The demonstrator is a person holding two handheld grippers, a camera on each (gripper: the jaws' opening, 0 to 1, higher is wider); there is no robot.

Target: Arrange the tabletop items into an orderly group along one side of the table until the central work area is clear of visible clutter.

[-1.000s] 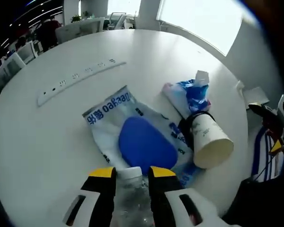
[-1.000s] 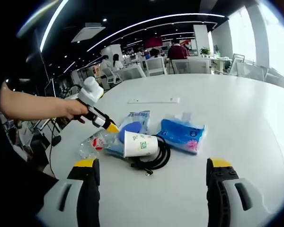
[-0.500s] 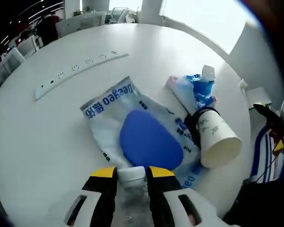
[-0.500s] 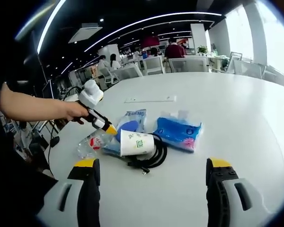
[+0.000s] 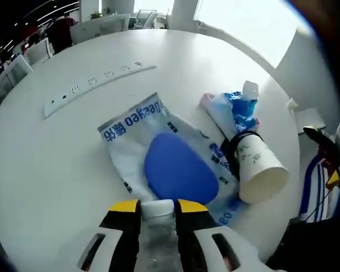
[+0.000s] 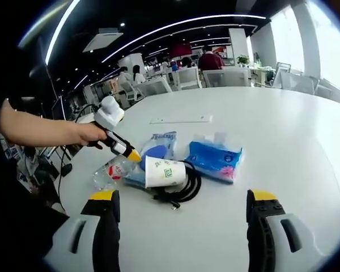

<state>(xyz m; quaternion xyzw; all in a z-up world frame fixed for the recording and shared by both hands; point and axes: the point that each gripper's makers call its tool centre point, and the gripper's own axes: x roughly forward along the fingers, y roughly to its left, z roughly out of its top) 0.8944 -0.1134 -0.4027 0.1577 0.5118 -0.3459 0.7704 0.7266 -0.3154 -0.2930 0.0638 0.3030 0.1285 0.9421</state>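
My left gripper (image 5: pixel 157 211) is shut on the neck of a clear plastic bottle (image 5: pixel 157 238), which lies on the white table (image 5: pixel 39 164). Just past it lies a white wipes pack with a blue lid (image 5: pixel 175 167). A paper cup (image 5: pixel 259 167) rests on its side on a coiled black cable (image 5: pixel 231 148), beside a blue tissue pack (image 5: pixel 232 110). In the right gripper view the same cluster sits mid-table: bottle (image 6: pixel 110 171), cup (image 6: pixel 164 171), cable (image 6: pixel 188 187), tissue pack (image 6: pixel 215 160), with the left gripper (image 6: pixel 134 154) held by a hand. My right gripper (image 6: pixel 181 212) hovers open, well short of them.
A white power strip (image 5: pixel 96 85) lies farther across the table, also visible as the power strip (image 6: pixel 180 119) beyond the cluster. Chairs (image 6: pixel 229 77) and people stand past the far edge. The table's near edge runs at the right of the left gripper view.
The left gripper stays shut on the bottle with only a slight camera shift. The right gripper has barely moved.
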